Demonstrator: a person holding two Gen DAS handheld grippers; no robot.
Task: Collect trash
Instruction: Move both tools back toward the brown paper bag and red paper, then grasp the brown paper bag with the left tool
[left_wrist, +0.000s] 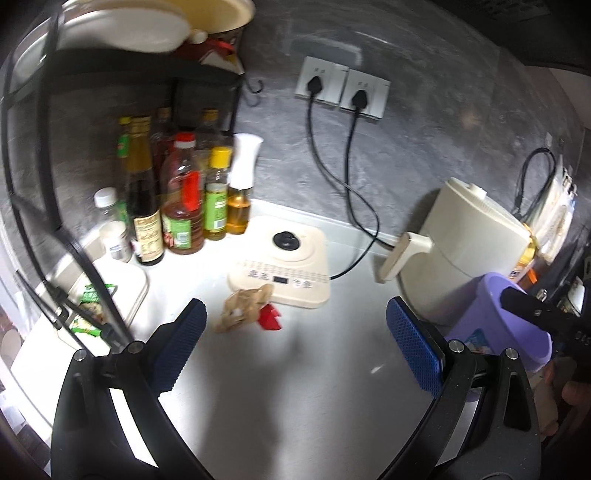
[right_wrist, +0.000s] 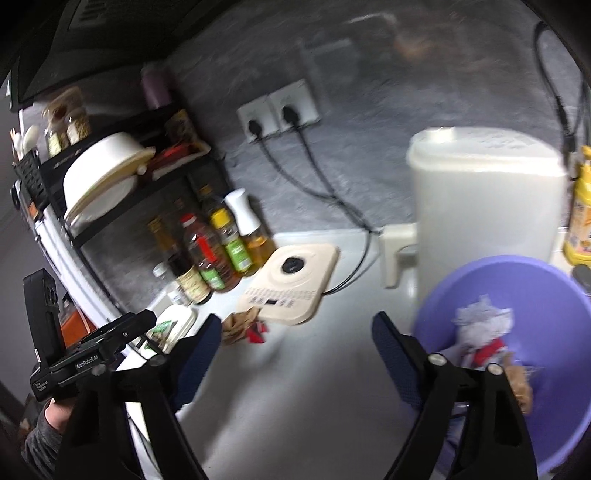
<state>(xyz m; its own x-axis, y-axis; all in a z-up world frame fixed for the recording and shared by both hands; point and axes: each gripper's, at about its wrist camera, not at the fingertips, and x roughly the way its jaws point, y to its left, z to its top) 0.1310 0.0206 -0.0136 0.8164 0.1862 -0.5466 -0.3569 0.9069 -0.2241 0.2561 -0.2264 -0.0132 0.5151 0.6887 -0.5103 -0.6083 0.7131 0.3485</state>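
A crumpled brown paper scrap with a red piece tucked against it lies on the pale countertop, just left of centre in the left wrist view, touching the front edge of a cream flat appliance base. In the right wrist view the same scrap sits at centre left.

At the lower right of the right wrist view stands a round lilac plastic bin; inside it lie crumpled white paper, a red bit and a brown scrap. The same bin shows at the right edge of the left wrist view, beside a tall cream appliance with a protruding handle.

A cluster of glass and plastic bottles stands under a black wire rack at the left.

The left gripper angles down over the countertop, its blue textured pads spread wide with nothing between them. The right gripper is likewise spread apart and empty, next to the bin's rim.
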